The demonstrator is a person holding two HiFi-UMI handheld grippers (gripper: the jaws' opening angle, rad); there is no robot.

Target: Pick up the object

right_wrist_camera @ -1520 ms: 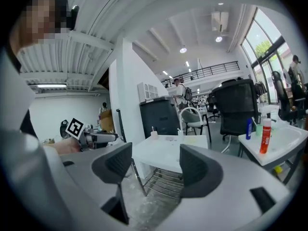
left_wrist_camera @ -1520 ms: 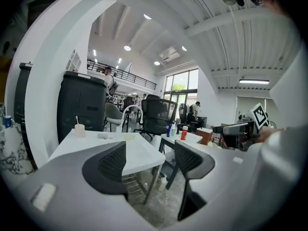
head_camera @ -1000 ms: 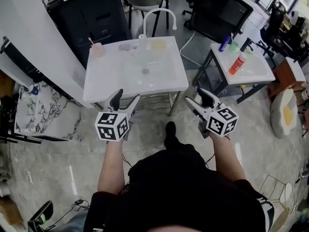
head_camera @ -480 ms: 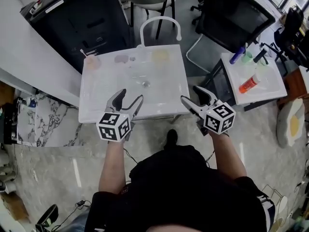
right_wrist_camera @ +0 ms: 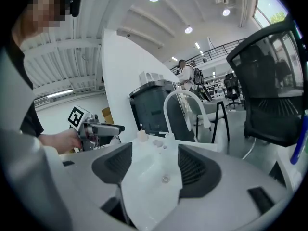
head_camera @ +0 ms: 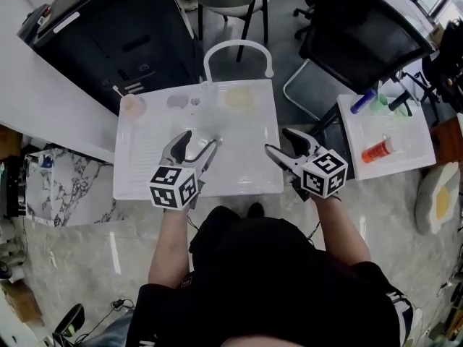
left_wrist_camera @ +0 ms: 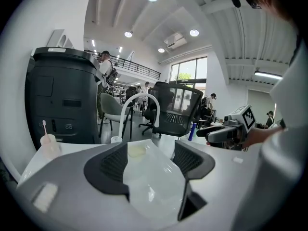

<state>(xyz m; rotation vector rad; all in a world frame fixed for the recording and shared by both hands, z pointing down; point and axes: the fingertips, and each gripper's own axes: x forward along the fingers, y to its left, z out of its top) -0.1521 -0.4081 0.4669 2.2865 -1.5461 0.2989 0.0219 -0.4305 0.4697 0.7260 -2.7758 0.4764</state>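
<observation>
Left gripper (head_camera: 200, 141): held in person's left hand, over near half of white counter (head_camera: 137, 172); jaws spread, only bare counter shows between them.
Right gripper (head_camera: 278, 142): in right hand, at counter's near-right edge, angled in twd the basin; jaws spread, nothing pinched. Basin drain (right_wrist_camera: 165, 179) shows through the gap, farther off.
Grippers rel. to each other: well apart, both pointing away from the person.
Object: can't tell which thing is meant; 3 small candidates sit along counter's far rim, none touched.
Far rim, L to R: pink cup (head_camera: 132, 105) w/ a thin stick in it, grey piece (head_camera: 176, 101), yellow pad (head_camera: 239, 97).
Faucet (head_camera: 235, 48): white arch, upright behind far rim.
Beyond: black cabinet (head_camera: 123, 35) far left, office chair (head_camera: 362, 27) far right.
Side counter (head_camera: 419, 139): to the right, apart from main one; carries orange bottle (head_camera: 377, 151) lying down and blue bottle (head_camera: 364, 100).
</observation>
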